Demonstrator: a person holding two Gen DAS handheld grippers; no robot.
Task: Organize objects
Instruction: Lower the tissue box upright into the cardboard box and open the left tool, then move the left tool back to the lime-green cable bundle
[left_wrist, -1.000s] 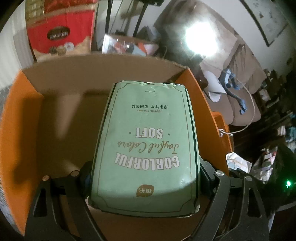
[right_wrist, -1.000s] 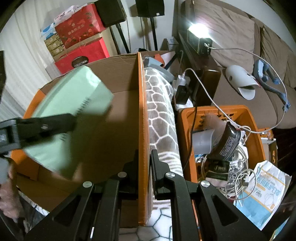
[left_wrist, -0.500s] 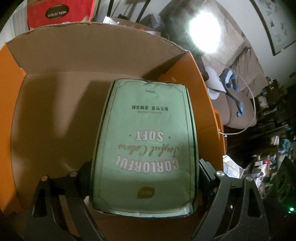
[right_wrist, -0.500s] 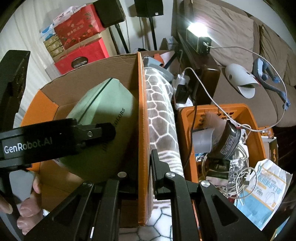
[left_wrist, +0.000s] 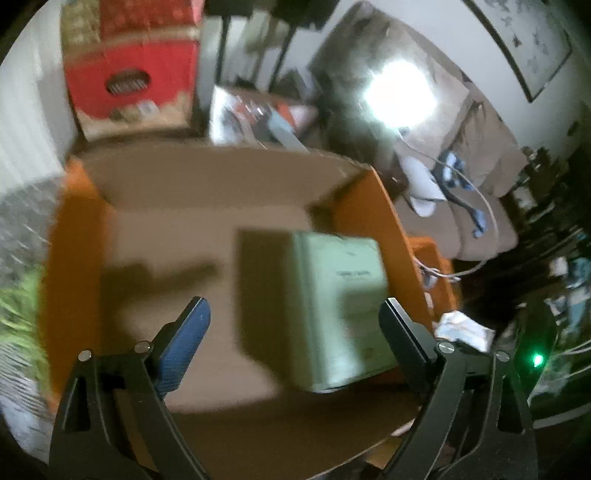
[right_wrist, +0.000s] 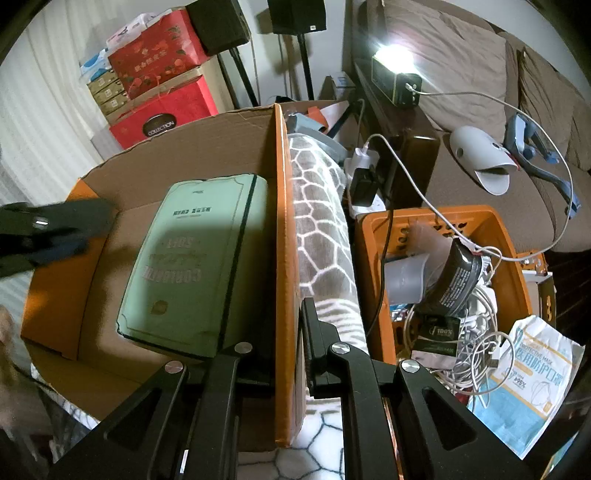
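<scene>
Inside the cardboard box (right_wrist: 92, 258), against its right wall, lies the green tissue pack (right_wrist: 195, 266) printed "SOFT". The left gripper (left_wrist: 293, 314) has just been opening; its jaws gape wide, nothing between them. The right gripper (right_wrist: 288, 325) is clamped tight on the box's orange wall (right_wrist: 280, 229).

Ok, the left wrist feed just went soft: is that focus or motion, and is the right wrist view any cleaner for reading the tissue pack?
Left wrist view: motion smear, with the green tissue pack and the cardboard box streaked, the print unreadable, and the lamp blown out to white glare. Right wrist view: sharp, the pack's lettering legible though partly shadowed; only the left gripper at the left edge blurs.
</scene>
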